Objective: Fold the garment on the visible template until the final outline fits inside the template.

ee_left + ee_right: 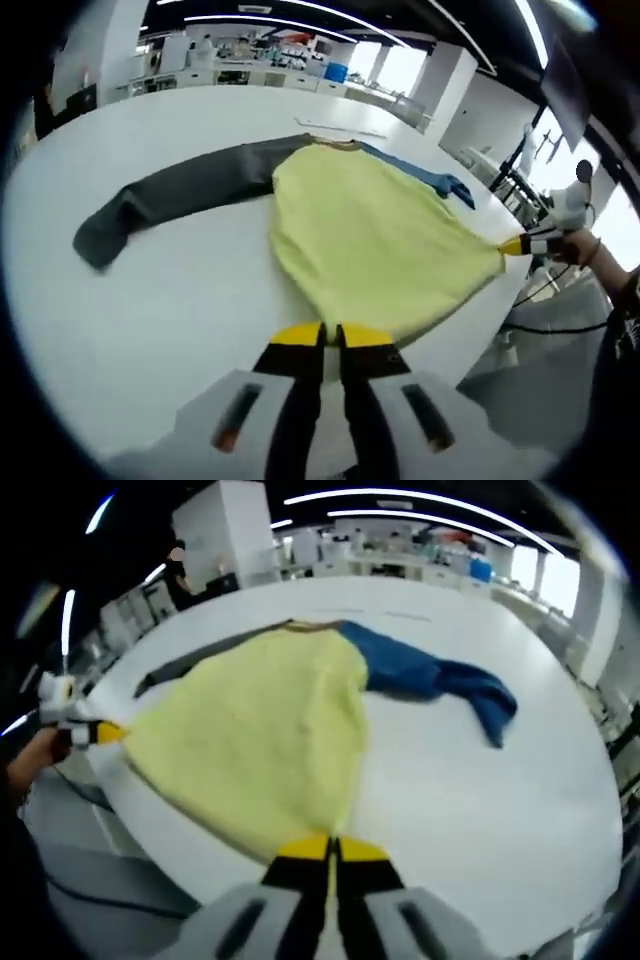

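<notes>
1. In the left gripper view, the garment (370,235) is lying spread on the white bench (180,300), yellow body flat, grey sleeve (170,200) stretching out to one side and blue sleeve (430,178) to the other. The left gripper (322,335) is pinching the yellow hem, jaws pressed together on the cloth. The right gripper (520,245) is gripping the far hem corner at the bench edge.

2. In the right gripper view, the right gripper (330,848) is likewise clamping the hem, while the left gripper (100,732) is holding the opposite corner. No fold is showing yet, so the folding is only beginning; I cannot make out a template outline.
</notes>
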